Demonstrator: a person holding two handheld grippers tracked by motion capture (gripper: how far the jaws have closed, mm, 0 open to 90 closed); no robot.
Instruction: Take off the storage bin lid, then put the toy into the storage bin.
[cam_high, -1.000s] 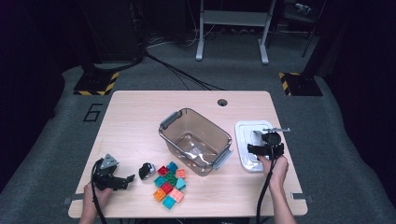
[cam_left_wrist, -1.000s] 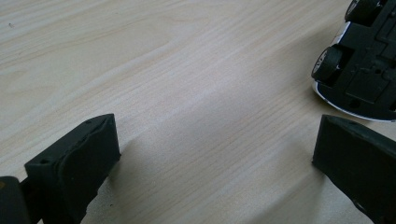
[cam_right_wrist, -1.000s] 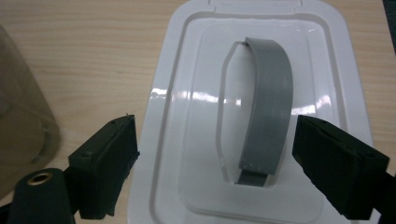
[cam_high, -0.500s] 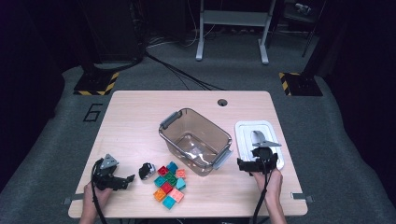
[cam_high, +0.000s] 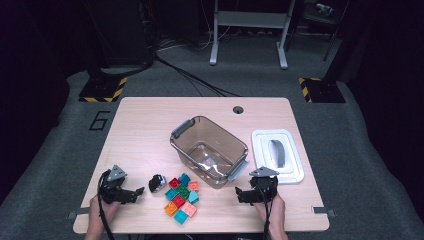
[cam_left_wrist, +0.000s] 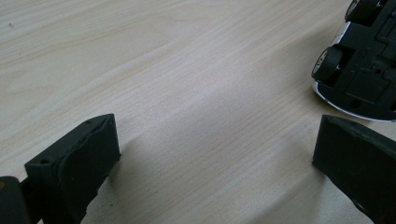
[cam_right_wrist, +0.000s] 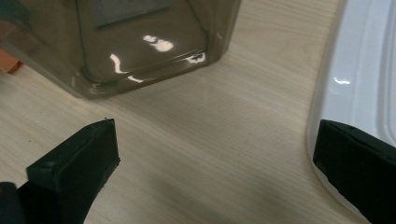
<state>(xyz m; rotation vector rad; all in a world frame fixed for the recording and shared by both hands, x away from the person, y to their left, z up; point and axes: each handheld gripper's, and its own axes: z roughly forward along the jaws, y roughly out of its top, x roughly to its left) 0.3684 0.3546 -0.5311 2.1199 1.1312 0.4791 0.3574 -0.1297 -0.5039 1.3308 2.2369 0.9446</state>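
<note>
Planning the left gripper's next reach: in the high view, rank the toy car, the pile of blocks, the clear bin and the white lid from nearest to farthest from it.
From the left gripper:
1. Toy car, just to its right.
2. Pile of blocks, right of the car.
3. Clear bin, table centre.
4. White lid, far right side.

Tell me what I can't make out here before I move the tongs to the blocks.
- Toy car: left gripper view, cut off by the top and right edges; underside only.
- Blocks: high view, too small to count or tell stacking.
- Bin: right gripper view, cut off by the top edge; its tinted wall blurs the contents.
- Lid: right gripper view, cut off by the right edge.
</note>
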